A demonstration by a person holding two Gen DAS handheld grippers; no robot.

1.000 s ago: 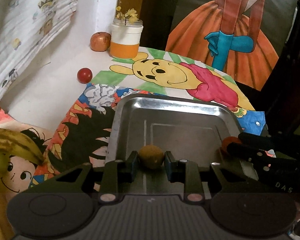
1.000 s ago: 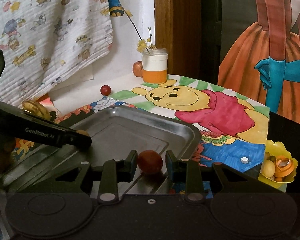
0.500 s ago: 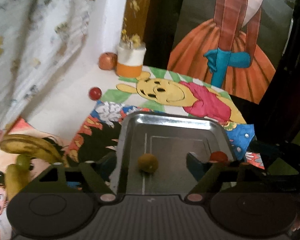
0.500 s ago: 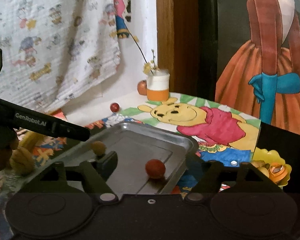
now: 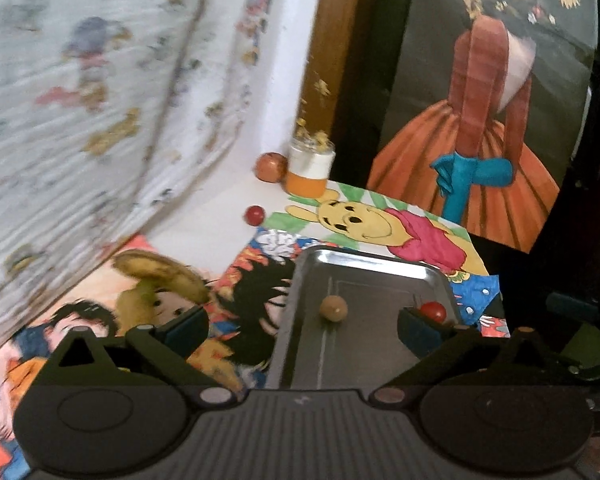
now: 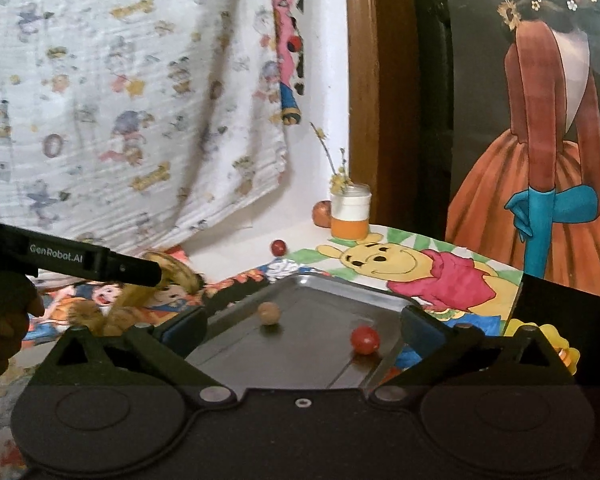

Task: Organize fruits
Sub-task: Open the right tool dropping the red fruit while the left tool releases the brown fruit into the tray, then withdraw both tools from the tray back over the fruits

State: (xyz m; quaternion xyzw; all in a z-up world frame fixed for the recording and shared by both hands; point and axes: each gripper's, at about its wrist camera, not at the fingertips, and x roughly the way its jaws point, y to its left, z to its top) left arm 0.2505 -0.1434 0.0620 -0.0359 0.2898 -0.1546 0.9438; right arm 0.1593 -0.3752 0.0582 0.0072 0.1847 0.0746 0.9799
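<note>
Both grippers, left gripper [image 5: 302,326] and right gripper [image 6: 302,326], gape apart and empty, brown fruit [image 5: 333,308] and red fruit [image 6: 365,340] lying mid-frame in the steel tray [image 6: 300,364], apparently collecting there.

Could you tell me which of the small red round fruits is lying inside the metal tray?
The red fruit near the tray's right edge; the other red one sits on the white surface beyond.

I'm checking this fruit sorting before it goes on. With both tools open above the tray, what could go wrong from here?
The brown fruit and red fruit lie loose on the smooth metal tray, so a bump may roll them. The red one sits near the tray's edge and might escape. The small red fruit and apple by the jar remain outside, easily forgotten.
</note>
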